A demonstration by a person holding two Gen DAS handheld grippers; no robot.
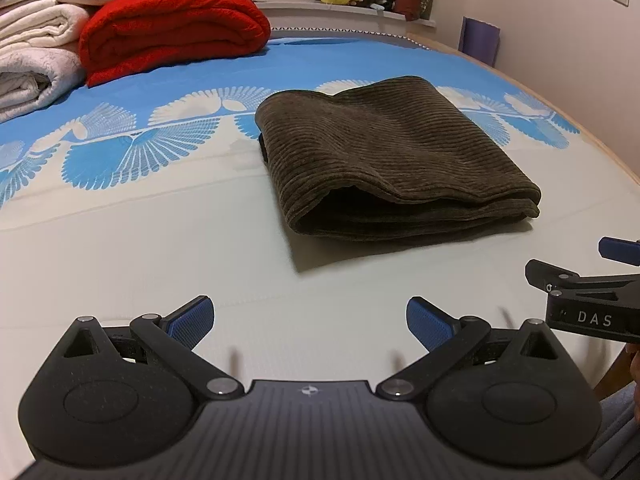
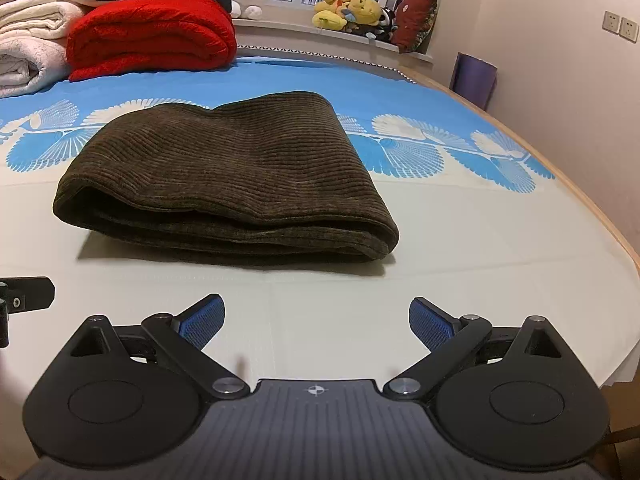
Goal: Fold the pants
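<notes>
The dark olive corduroy pants point(image 1: 384, 152) lie folded into a thick rectangle on the bed, also in the right wrist view point(image 2: 224, 176). My left gripper point(image 1: 310, 322) is open and empty, hovering over the pale sheet short of the pants. My right gripper point(image 2: 316, 322) is open and empty too, just in front of the pants' near edge. Part of the right gripper shows at the right edge of the left wrist view point(image 1: 592, 300). A piece of the left gripper shows at the left edge of the right wrist view point(image 2: 24, 294).
The bed sheet point(image 1: 160, 248) is pale with a blue feather pattern farther back. A folded red blanket point(image 1: 172, 28) and white blankets point(image 1: 32, 60) are stacked at the far left. Plush toys point(image 2: 352, 12) sit on the windowsill. The bed's right edge point(image 2: 592, 216) runs by the wall.
</notes>
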